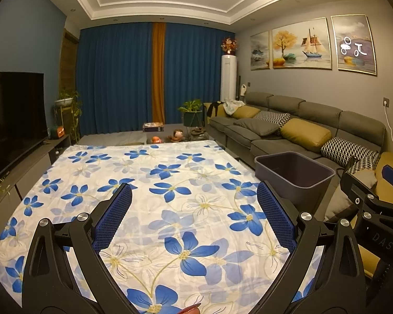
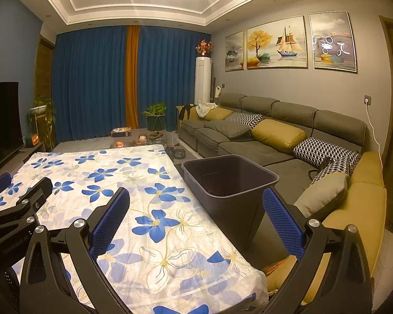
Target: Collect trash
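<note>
Hovering over the floral tablecloth (image 1: 170, 183), both tools gape wide, holding nothing; the bin (image 2: 230, 183) stands beside the right tool (image 2: 196, 219).

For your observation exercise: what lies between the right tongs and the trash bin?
Only the corner of the flowered tablecloth; nothing else separates the open right tongs from the bin, as the right wrist view shows.

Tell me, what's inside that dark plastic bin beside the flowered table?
The dark plastic bin shows only bare inner walls and part of a bare floor; no trash is visible. Its near wall hides the closest part of the bottom.
</note>
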`<action>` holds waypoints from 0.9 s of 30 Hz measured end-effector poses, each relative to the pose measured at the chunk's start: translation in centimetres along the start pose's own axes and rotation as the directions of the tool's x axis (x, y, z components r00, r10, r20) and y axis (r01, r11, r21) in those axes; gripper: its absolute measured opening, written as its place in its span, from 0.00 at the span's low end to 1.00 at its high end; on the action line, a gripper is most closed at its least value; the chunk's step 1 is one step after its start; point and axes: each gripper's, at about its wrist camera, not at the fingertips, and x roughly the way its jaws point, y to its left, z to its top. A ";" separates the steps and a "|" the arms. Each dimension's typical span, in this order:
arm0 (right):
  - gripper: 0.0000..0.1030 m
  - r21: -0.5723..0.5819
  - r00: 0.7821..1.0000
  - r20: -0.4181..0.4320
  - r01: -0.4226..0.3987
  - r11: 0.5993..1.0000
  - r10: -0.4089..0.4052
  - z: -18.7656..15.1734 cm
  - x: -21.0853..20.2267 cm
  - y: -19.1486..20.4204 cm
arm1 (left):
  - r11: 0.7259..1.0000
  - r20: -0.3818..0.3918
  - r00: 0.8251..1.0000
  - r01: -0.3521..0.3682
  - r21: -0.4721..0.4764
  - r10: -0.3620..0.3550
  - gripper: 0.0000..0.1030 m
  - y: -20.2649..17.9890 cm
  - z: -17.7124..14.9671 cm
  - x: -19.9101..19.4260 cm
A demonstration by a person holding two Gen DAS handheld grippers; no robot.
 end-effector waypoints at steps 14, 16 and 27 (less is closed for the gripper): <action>0.95 0.001 1.000 -0.001 -0.001 1.000 0.001 0.2 0.0 -0.1 | 1.000 0.002 1.000 -0.003 0.000 0.003 0.92 0.0 0.1 -0.1; 0.95 0.001 1.000 0.000 -0.002 1.000 0.002 0.1 0.0 -0.1 | 1.000 0.003 1.000 -0.004 0.000 0.004 0.92 -0.1 0.1 -0.1; 0.95 0.000 1.000 -0.001 -0.003 1.000 0.003 0.2 0.0 -0.1 | 1.000 0.008 1.000 -0.004 -0.001 0.004 0.94 0.0 0.1 -0.2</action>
